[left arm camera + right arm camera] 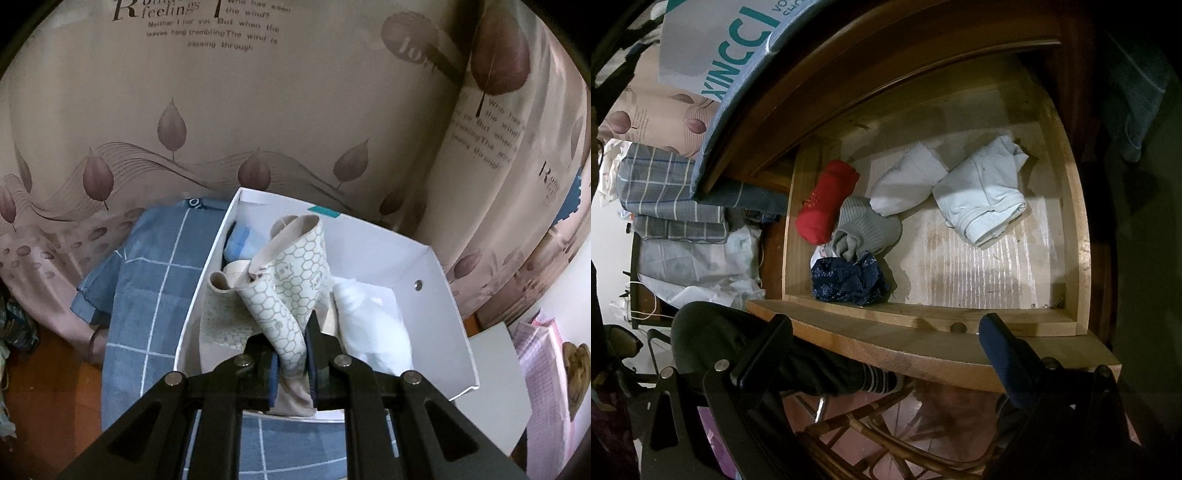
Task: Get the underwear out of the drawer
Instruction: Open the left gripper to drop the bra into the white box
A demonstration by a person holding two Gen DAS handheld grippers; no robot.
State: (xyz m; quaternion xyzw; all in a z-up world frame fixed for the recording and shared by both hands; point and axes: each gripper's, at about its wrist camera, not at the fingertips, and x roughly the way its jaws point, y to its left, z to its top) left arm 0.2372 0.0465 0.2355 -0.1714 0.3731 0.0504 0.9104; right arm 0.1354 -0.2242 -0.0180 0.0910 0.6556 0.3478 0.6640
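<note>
My left gripper (291,354) is shut on beige underwear with a honeycomb print (291,291), which hangs over the white cardboard box (439,306). Its upper part stands up above other folded white and blue garments inside the box. In the right wrist view the wooden drawer (923,347) is pulled out. It holds a red rolled piece (827,201), a grey knitted piece (868,229), a dark blue patterned piece (849,282), a white folded piece (908,181) and a pale blue folded piece (986,199). My right gripper (886,332) hangs open in front of the drawer's front panel, with nothing between its fingers.
The box rests on a blue checked cloth (147,310) in front of a leaf-printed curtain (258,110). A person's dark-trousered leg and striped sock (875,380) lie under the drawer front. A rattan chair frame (886,435) is below. Folded checked bedding (672,192) is stacked left of the drawer.
</note>
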